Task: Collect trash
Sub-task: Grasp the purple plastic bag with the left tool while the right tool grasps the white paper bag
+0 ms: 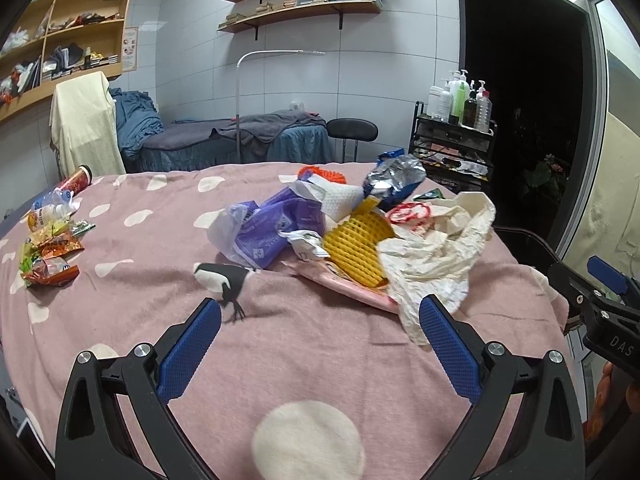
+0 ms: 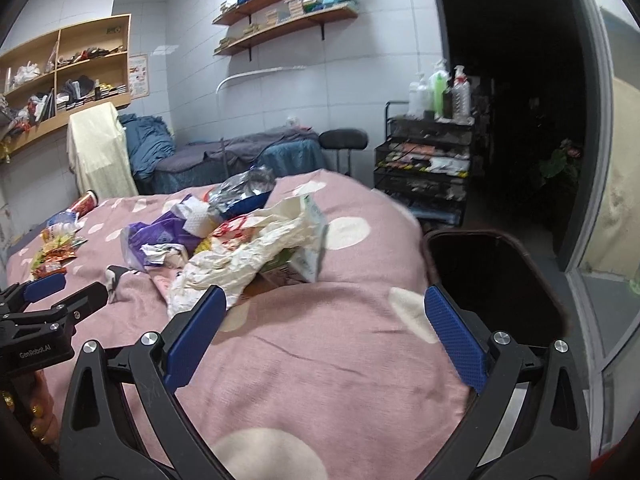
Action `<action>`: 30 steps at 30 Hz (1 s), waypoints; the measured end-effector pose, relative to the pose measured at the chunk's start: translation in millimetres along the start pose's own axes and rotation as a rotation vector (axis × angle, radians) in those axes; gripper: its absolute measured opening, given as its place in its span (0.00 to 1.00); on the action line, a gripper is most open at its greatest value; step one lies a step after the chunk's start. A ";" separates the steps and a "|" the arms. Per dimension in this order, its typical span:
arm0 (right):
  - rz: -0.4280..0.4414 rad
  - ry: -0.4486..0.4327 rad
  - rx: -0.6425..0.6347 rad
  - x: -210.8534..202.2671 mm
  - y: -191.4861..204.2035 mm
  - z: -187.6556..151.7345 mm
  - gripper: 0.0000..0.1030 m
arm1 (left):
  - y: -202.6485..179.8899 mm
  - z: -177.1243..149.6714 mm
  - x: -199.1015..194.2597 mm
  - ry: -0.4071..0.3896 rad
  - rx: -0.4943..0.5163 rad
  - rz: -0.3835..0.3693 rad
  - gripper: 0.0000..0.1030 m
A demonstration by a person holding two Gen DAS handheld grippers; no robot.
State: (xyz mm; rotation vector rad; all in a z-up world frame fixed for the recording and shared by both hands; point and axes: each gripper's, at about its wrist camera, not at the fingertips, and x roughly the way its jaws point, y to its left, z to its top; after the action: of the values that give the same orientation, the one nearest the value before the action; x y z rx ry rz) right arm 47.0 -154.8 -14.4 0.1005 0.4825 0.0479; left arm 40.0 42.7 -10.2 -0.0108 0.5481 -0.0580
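On the pink spotted bed a heap of trash lies just ahead of both grippers: the crumpled cream bag is largest, light and limp, best pinched at a raised fold. The yellow foam net is springy, the small black-and-white scrap flimsy. The left gripper and right gripper both have their fingers spread wide, holding nothing.

Pink blanket with white spots is spread over the work surface. Wall shelves are stacked with small boxes. Wooden cubby unit is mounted left, cream towel draped below it. Massage bed and black stool are seen behind. Pump bottles are lined up on a black cart.
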 end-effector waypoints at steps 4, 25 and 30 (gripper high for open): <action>0.059 0.094 -0.004 29.6 13.0 10.7 0.95 | 19.7 9.0 16.0 0.039 -0.024 0.002 0.95; 0.196 0.391 0.127 125.0 28.9 33.2 0.56 | 80.6 48.5 102.5 0.154 0.004 0.076 0.84; 0.206 0.383 0.115 126.5 32.0 33.6 0.28 | 84.0 53.5 121.3 0.169 0.028 0.069 0.79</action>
State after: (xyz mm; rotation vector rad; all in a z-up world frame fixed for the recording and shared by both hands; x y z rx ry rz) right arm 173.8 -117.0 -39.6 0.2565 0.8571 0.2444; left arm 175.6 119.2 -29.8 0.0403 0.7159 0.0012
